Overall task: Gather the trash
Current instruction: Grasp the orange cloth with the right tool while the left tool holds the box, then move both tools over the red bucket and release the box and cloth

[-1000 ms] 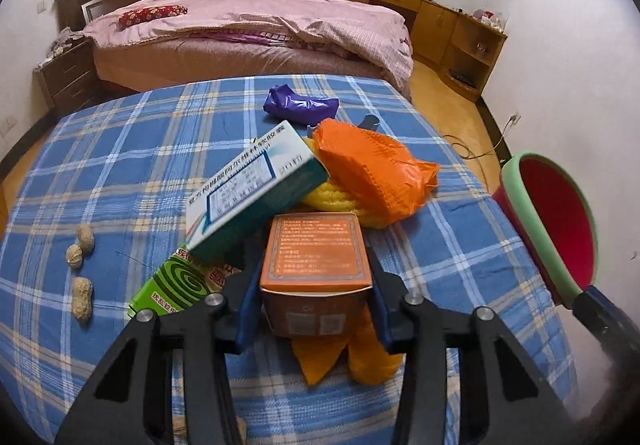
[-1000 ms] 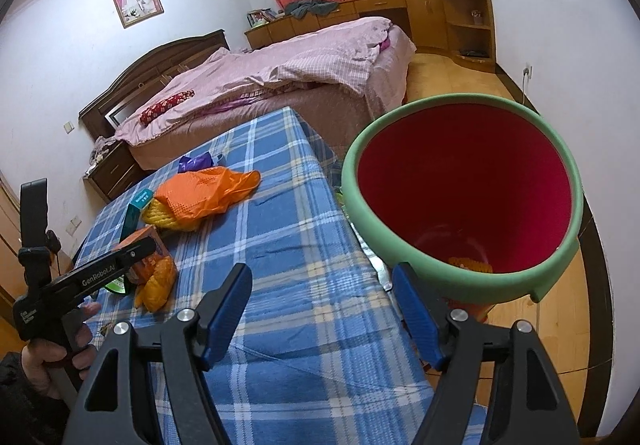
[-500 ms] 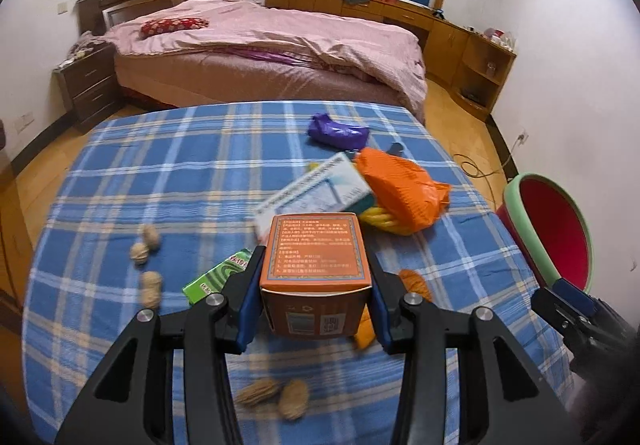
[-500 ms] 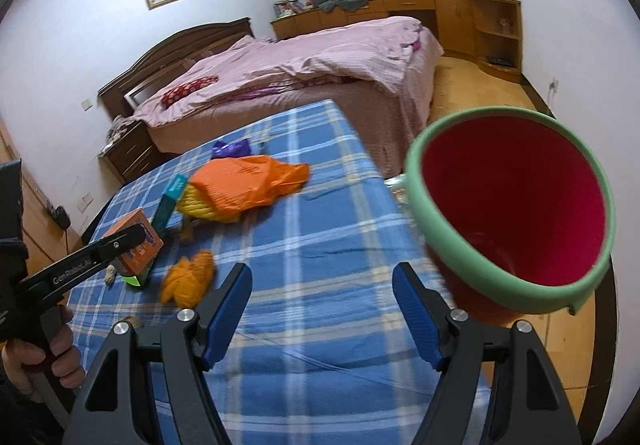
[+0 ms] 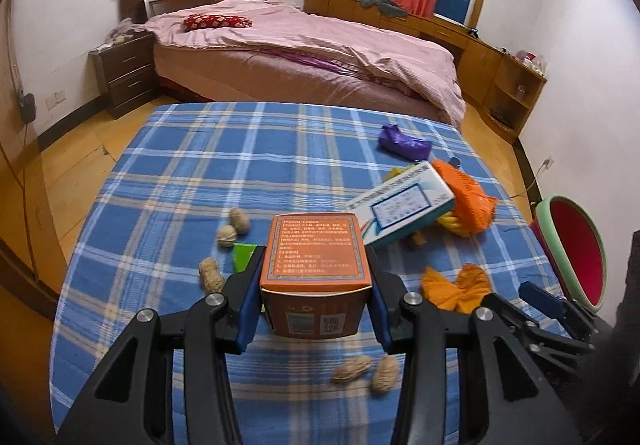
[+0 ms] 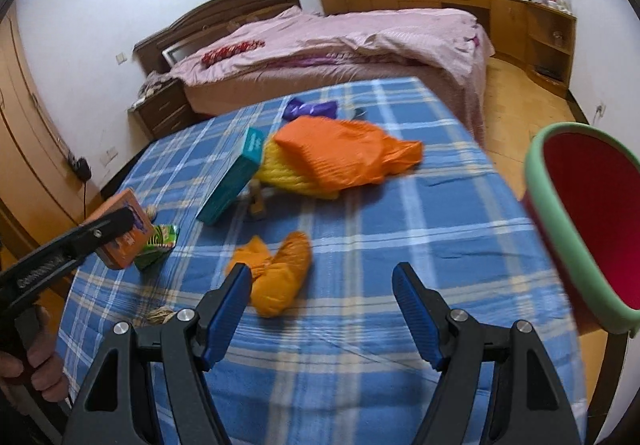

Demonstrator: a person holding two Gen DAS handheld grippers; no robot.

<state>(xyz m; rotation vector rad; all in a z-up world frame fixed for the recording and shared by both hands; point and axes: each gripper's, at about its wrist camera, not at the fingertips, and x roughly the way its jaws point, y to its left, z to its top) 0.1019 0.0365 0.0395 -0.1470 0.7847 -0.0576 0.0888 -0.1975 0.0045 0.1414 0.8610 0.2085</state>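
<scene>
From your left wrist camera, your left gripper (image 5: 314,295) has its blue pads clamped on both sides of an orange carton (image 5: 316,269), held clear above the blue plaid tablecloth (image 5: 208,165). Peanuts (image 5: 239,221) lie at ten o'clock of the carton and more at five o'clock. A white-and-teal box (image 5: 402,207) leans at two o'clock against an orange plastic bag (image 5: 470,199), with a purple wrapper (image 5: 404,143) beyond it. The red bin with a green rim (image 5: 574,245) stands off the table's edge at three o'clock.

From your right wrist camera, your right gripper (image 6: 322,305) has its fingers wide apart with nothing between them. A crumpled orange wrapper (image 6: 280,277) lies on the cloth just beyond the left finger. The bin (image 6: 560,229) sits at three o'clock, the carton (image 6: 126,233) at nine o'clock.
</scene>
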